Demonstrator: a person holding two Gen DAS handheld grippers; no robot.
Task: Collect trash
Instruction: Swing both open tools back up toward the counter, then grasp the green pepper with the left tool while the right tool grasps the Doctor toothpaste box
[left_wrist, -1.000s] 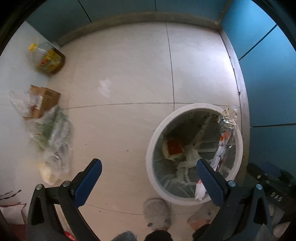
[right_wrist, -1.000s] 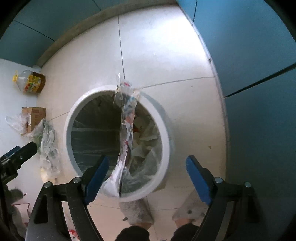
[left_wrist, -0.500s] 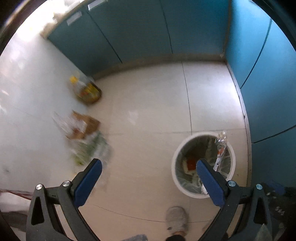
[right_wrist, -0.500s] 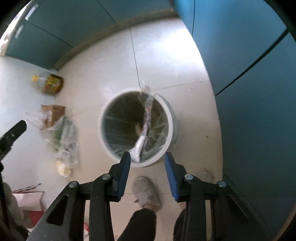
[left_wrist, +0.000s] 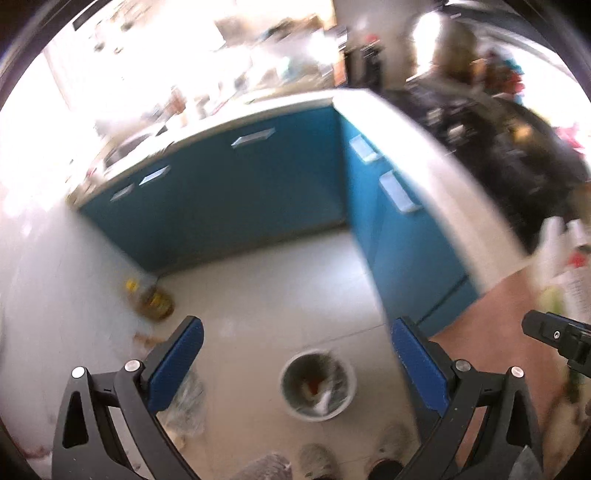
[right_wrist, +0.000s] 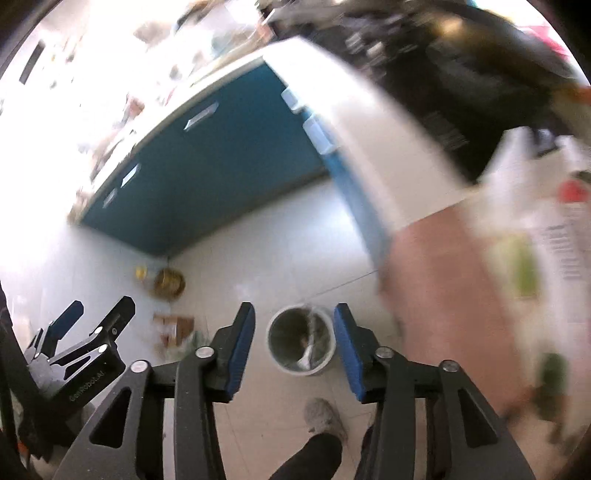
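- Both cameras have risen far above the floor since a second ago; the white bin (left_wrist: 318, 386) now sits small at 6 o'clock
- Left gripper (left_wrist: 295, 365) is spread wide and empty
- Right gripper (right_wrist: 294, 350) is partly open, nothing between its pads; it has reopened somewhat since half a second ago
- A wrapper (right_wrist: 311, 343) stands in the bin, so I judge that drop done; loose bags (left_wrist: 186, 402) remain at 7 o'clock

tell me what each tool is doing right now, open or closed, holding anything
Left tool: wide open, holding nothing.
Right tool: partly open, holding nothing.
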